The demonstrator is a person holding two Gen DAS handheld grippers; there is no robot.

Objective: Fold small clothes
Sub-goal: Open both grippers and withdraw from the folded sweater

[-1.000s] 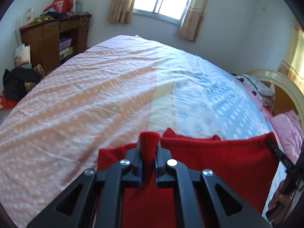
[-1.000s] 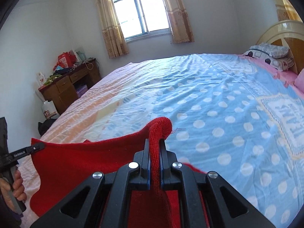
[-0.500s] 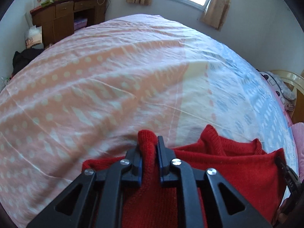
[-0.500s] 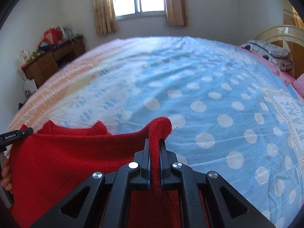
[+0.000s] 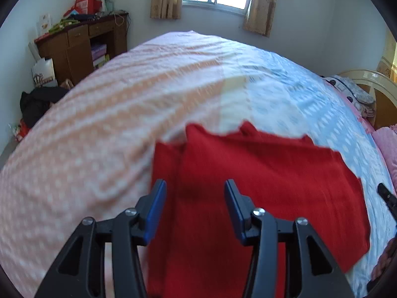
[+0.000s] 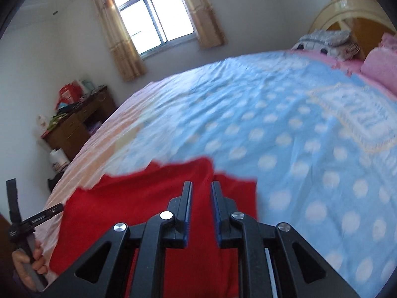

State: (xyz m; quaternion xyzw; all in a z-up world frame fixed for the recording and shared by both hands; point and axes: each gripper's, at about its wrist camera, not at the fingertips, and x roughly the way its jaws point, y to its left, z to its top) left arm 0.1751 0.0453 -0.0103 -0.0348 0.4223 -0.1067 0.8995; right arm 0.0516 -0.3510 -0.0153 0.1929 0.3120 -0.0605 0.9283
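A red knitted garment (image 5: 260, 173) lies spread on the bed's dotted sheet (image 5: 111, 114), folded over along its left side. My left gripper (image 5: 195, 183) hovers just above its left part, jaws opening wide, with nothing pinched between the blue pads. In the right wrist view the same garment (image 6: 148, 198) lies below my right gripper (image 6: 201, 185). Its jaws are opening with a narrow gap, and no cloth sits between them. A hand (image 6: 27, 260) holding the left gripper's handle shows at the far left of that view.
The bed sheet (image 6: 310, 136) is pink on the left and blue on the right. A wooden desk (image 5: 82, 47) with clutter stands by the far wall. A dark bag (image 5: 37, 104) lies on the floor. Pillows (image 6: 379, 67) and a headboard (image 6: 352, 12) are at the right.
Both grippers held pinched folds of the red garment; both have let go and their jaws have parted. The garment now lies flat on the sheet, and both views are blurred by motion.
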